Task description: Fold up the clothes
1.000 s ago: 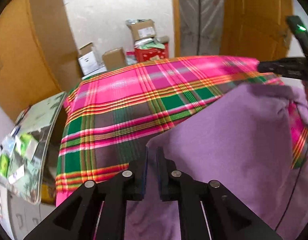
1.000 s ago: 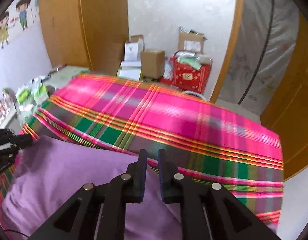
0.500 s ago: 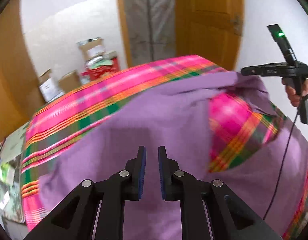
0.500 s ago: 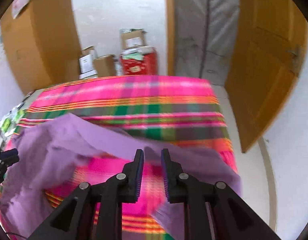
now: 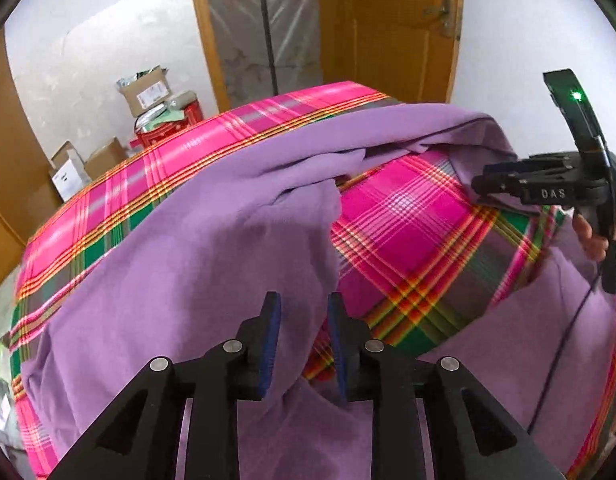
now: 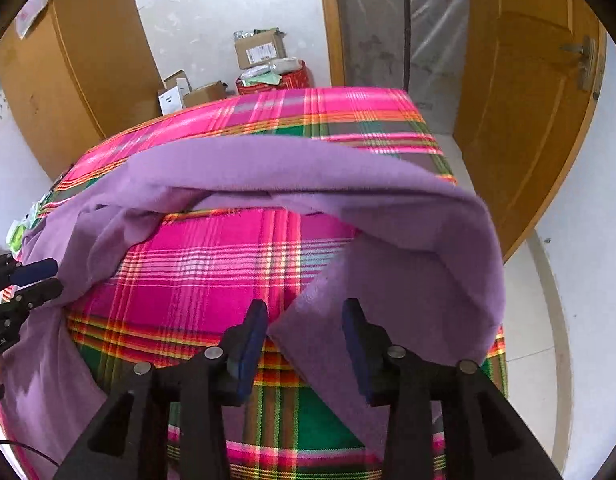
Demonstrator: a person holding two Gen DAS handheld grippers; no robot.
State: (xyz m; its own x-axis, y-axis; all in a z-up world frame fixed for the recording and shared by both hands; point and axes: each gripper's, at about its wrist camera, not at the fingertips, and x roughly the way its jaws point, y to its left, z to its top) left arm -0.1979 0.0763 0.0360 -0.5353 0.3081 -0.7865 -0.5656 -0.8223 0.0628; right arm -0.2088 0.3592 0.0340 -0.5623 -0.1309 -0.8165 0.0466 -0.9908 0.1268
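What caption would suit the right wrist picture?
Open right gripper at a purple garment draped over a pink plaid cloth.

A purple garment [image 6: 268, 168] is draped in an arch over the plaid-covered worktop [image 6: 212, 264]; one flap is seen between the right gripper's [image 6: 304, 336] parted fingers [image 6: 252, 336].

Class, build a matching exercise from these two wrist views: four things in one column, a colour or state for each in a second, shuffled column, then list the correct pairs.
Things
1. garment
2. tablecloth
3. door
4. left gripper

Colour or state
A. open, fabric between its fingers
B. pink and green plaid
C. plain purple
D. orange-brown wood

Pairs: 1-C, 2-B, 3-D, 4-A
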